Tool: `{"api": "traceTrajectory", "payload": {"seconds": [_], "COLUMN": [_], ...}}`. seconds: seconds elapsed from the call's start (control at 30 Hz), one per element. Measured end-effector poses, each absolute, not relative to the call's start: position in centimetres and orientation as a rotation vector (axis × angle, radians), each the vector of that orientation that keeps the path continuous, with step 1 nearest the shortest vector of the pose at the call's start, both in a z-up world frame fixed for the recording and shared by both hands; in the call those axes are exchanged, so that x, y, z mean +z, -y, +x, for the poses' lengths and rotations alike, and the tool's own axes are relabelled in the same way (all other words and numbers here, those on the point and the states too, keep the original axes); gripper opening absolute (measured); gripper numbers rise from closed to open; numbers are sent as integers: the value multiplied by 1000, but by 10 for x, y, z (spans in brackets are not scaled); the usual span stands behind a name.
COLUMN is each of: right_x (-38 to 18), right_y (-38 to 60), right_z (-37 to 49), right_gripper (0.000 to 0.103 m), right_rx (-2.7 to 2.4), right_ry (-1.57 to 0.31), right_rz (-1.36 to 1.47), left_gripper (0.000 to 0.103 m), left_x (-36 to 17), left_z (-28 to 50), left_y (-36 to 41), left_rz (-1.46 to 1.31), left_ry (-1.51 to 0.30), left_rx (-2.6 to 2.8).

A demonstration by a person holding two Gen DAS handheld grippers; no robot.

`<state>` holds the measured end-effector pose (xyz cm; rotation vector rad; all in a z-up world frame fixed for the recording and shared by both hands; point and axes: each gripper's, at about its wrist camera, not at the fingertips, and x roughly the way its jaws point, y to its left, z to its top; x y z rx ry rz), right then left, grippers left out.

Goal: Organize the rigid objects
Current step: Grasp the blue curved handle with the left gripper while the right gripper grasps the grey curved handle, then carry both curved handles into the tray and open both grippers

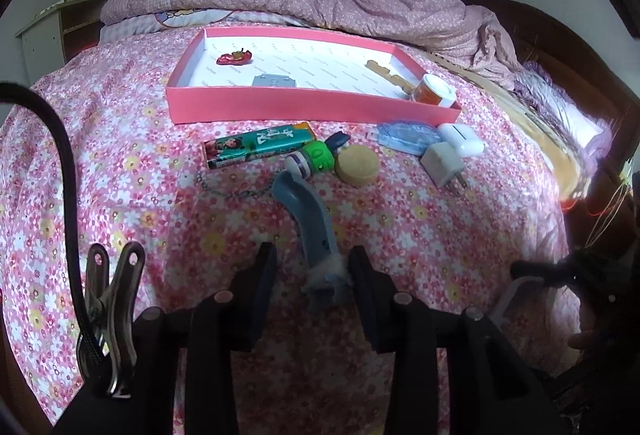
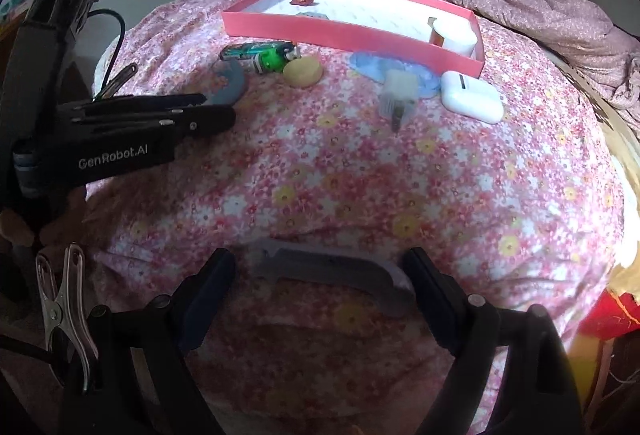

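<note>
Left gripper (image 1: 312, 271): fingers (image 1: 266, 275) parted, standing either side of the near end of a curved blue-grey handle (image 1: 308, 227) without pressing it. The handle lies on the floral bedspread (image 1: 120, 175); its long axis runs straight away from the fingers, its hooked far end bending leftward toward a bead chain (image 1: 224, 189).

Right gripper (image 2: 320, 275): fingers (image 2: 212, 283) spread wide around a grey curved piece (image 2: 332, 271) lying crosswise between them, long axis from one finger to the other. Contact with the pads cannot be told.

Beyond the left fingertips: a yellow disc (image 1: 357, 165), a green-and-white cylinder toy (image 1: 316, 159) and a teal box (image 1: 260, 145), long axis running left to right. To the right of these lie a white plug adapter (image 1: 442, 163), prongs pointing toward the camera, a white earbud case (image 1: 460, 139) and a blue oval object (image 1: 408, 135).

Farthest out: a shallow pink tray (image 1: 312, 103), white inside. It holds a small red object (image 1: 234, 57) near its far left corner, a grey plate (image 1: 276, 81) against the near wall, a tan strip (image 1: 390, 75) and a white-lidded jar (image 1: 434, 91) lying on its side in the near right corner.
</note>
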<state>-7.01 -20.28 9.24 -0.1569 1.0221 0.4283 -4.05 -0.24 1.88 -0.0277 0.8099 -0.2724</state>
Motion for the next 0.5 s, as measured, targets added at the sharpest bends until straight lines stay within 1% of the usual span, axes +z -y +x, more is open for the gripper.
{"api": "traceTrajectory", "payload": {"seconds": [0.03,0.1,0.13,0.17,0.2,0.27,0.37,0.5], "right_x": [92,92,92,93,93,94,95,104], "right_y": [202,200,201,202,205,208,209,210], "right_z": [-70,-73,-73,-73,-73,-72,-71,-65], "right_gripper": [89,84,77,74,74,73,73,73], "right_rx": [424,400,393,392,396,400,409,435], "right_ry": [-1021,-1010,-1004,-1000,-1000,-998,-993,-963], "right_rz": [-163,-192,-194,-185,-166,-148,-150,-148], "left_gripper": [40,40,39,35,27,19,19,19], "left_x": [19,19,19,20,20,20,22,30], "left_z": [-41,-41,-40,-40,-39,-39,-38,-40], "left_y": [3,4,4,5,5,3,-5,-6], "left_rz": [-26,-21,-19,-16,-13,-12,-58,-47], "left_ry": [-809,-809,-811,-812,-811,-810,-821,-808], "left_rx": [-271,-268,-267,-264,-255,-241,-256,-260]}}
